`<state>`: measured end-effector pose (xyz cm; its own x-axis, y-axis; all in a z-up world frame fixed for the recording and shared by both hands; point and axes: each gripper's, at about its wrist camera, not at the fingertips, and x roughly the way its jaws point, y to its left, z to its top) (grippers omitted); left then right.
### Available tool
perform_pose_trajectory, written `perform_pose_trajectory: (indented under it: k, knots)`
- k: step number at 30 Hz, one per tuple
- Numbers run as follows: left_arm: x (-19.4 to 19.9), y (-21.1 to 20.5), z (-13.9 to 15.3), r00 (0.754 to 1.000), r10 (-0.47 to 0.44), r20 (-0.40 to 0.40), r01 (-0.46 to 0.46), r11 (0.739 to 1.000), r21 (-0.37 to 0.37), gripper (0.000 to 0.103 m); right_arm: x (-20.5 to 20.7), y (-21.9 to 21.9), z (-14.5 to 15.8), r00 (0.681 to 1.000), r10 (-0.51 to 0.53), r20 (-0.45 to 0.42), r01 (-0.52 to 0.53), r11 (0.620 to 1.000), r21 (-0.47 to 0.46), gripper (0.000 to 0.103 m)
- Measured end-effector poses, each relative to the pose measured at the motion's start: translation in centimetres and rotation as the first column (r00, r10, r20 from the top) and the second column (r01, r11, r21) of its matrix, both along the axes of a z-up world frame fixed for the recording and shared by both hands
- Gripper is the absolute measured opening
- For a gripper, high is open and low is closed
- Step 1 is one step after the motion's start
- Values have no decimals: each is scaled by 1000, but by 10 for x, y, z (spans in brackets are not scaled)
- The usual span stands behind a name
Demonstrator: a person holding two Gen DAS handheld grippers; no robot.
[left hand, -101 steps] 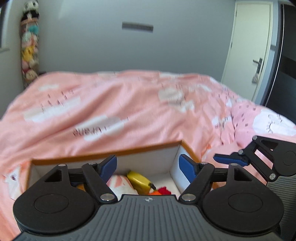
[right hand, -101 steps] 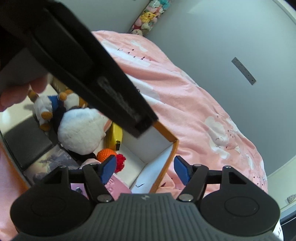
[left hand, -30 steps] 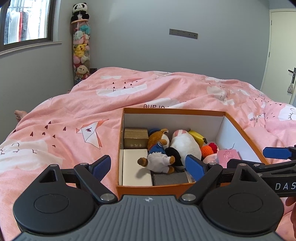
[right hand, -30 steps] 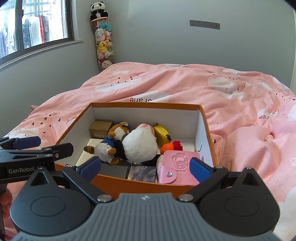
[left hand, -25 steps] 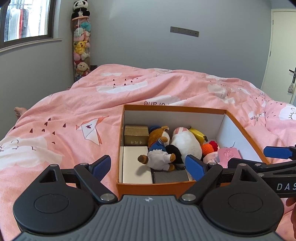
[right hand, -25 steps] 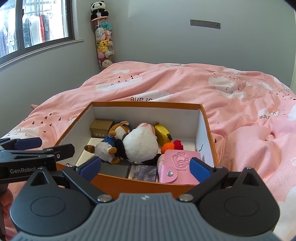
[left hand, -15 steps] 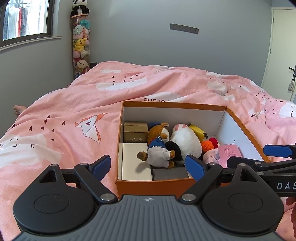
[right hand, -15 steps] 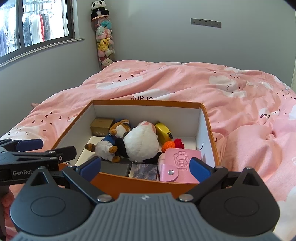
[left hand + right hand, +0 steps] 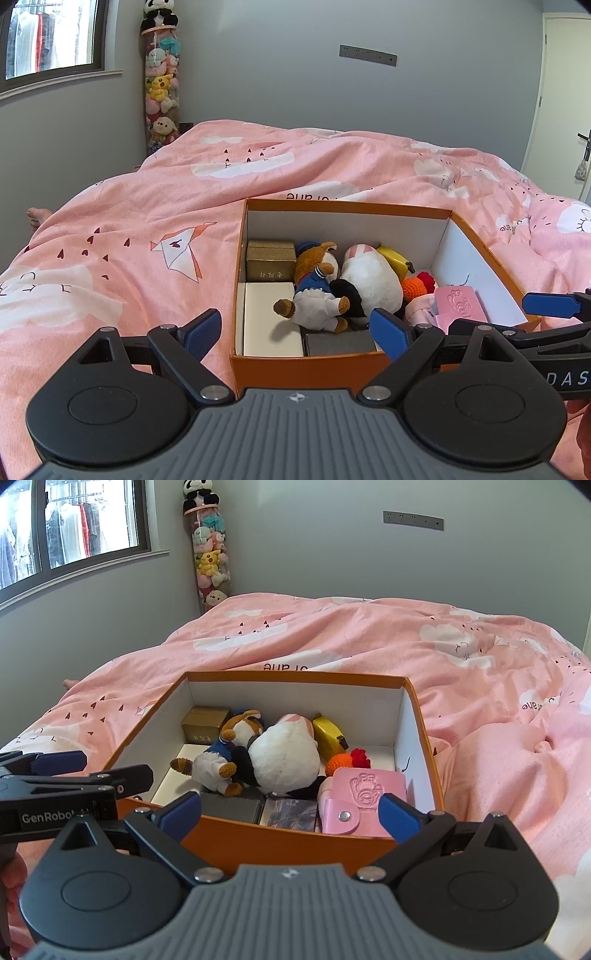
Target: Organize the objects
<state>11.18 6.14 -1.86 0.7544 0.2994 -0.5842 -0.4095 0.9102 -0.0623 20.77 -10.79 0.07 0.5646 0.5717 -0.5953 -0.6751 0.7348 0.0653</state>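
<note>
An orange box (image 9: 306,366) (image 9: 280,843) with white inner walls lies on the pink bedcover. Inside are a brown plush dog in blue (image 9: 317,291) (image 9: 225,755), a white plush (image 9: 373,288) (image 9: 284,762), a gold carton (image 9: 271,260) (image 9: 205,722), a white flat box (image 9: 271,317), a yellow tape measure (image 9: 395,258) (image 9: 328,736), an orange and red knitted toy (image 9: 417,284) (image 9: 345,760) and a pink wallet (image 9: 460,304) (image 9: 364,794). My left gripper (image 9: 295,330) is open before the box's near left corner. My right gripper (image 9: 290,810) is open at the near wall, empty.
The pink bedcover (image 9: 140,258) spreads all round the box, rumpled at the right (image 9: 509,757). A tall tube of plush toys (image 9: 160,92) stands in the back corner by a window (image 9: 74,528). A door (image 9: 565,110) is at the far right. A bare foot (image 9: 35,216) shows at the bed's left edge.
Since 3.4 s ago both grippers have drawn back from right over the box to its near side. In the last second both have barely shifted; the box looks slightly closer and lower.
</note>
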Motion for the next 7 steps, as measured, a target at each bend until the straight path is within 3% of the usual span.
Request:
perform_pose_trajectory:
  k: [7]
  knots:
    - [-1,0,-2,1000,1,-1,-1,1000,0,103,-1,1,-1,1000,0,-6,0,1000,-2,102]
